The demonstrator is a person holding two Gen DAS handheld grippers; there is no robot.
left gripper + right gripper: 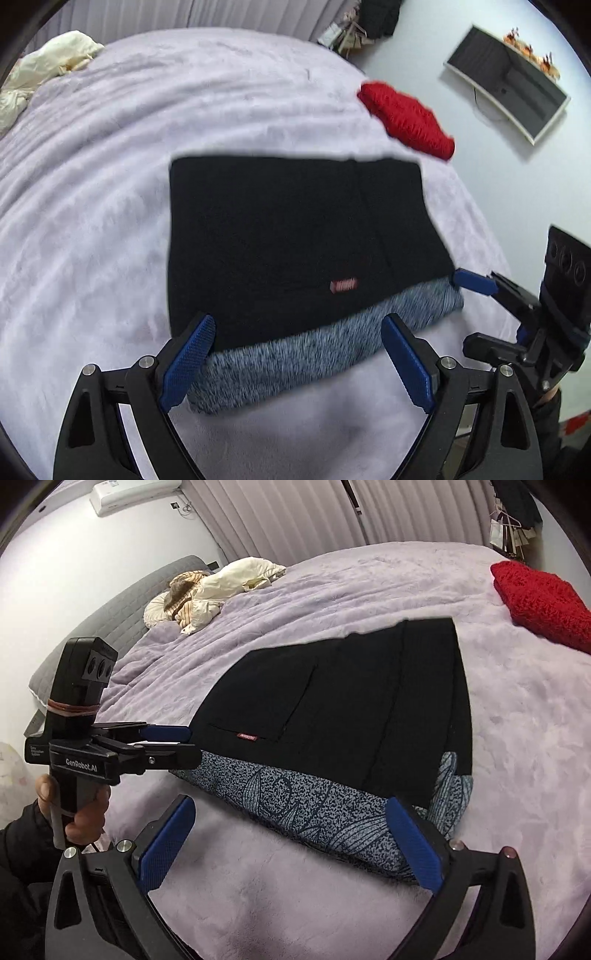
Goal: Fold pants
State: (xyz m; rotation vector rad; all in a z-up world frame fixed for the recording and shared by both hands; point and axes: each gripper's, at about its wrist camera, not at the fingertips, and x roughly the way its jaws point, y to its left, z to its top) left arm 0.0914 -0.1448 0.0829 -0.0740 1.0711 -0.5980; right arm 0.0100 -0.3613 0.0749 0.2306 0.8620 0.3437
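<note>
On the bed, nearest: left gripper (297,363), jaws spread wide, nothing between them, above the near edge of the clothes.
Beside it: right gripper (291,845), jaws spread wide and empty; seen also from the left wrist (474,282).
Hand: a hand (79,812) in a dark sleeve grips the left gripper's handle.
Pants: black pants (295,236) lie folded flat in a rectangle on a speckled grey garment (295,358).
Bed: lilac blanket (110,221).
Farther: 1 red knit (406,118) just beyond the pants; cream bundle (221,587) near the headboard.
</note>
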